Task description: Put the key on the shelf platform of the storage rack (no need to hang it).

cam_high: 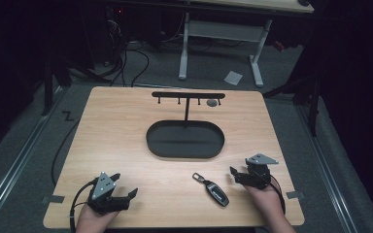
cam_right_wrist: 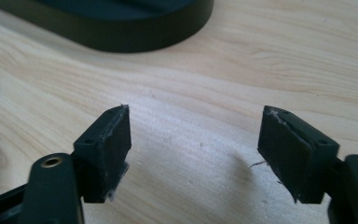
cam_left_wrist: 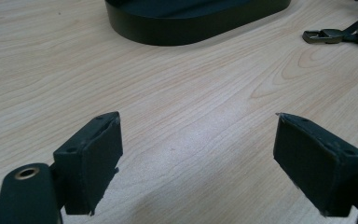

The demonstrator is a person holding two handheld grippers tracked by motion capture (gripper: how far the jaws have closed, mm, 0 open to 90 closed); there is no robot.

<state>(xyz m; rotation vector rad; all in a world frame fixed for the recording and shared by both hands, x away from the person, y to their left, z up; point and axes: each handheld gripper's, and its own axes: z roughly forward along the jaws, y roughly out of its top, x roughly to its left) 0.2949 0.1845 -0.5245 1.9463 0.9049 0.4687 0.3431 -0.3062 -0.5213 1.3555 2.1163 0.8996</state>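
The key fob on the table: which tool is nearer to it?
Right. The right tool is just beside the key fob, on its right; the left tool is much farther away, on its left.

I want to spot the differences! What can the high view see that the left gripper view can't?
High view alone: the whole key fob, the hook rack's post and bar, the grey floor, both hands, and the right tongs.

Left gripper view alone: a close look at the left tongs' pads, standing wide apart over bare wood with nothing between them.

Both: the wooden table, the black oval tray, the left tongs, and the key fob's metal clasp.
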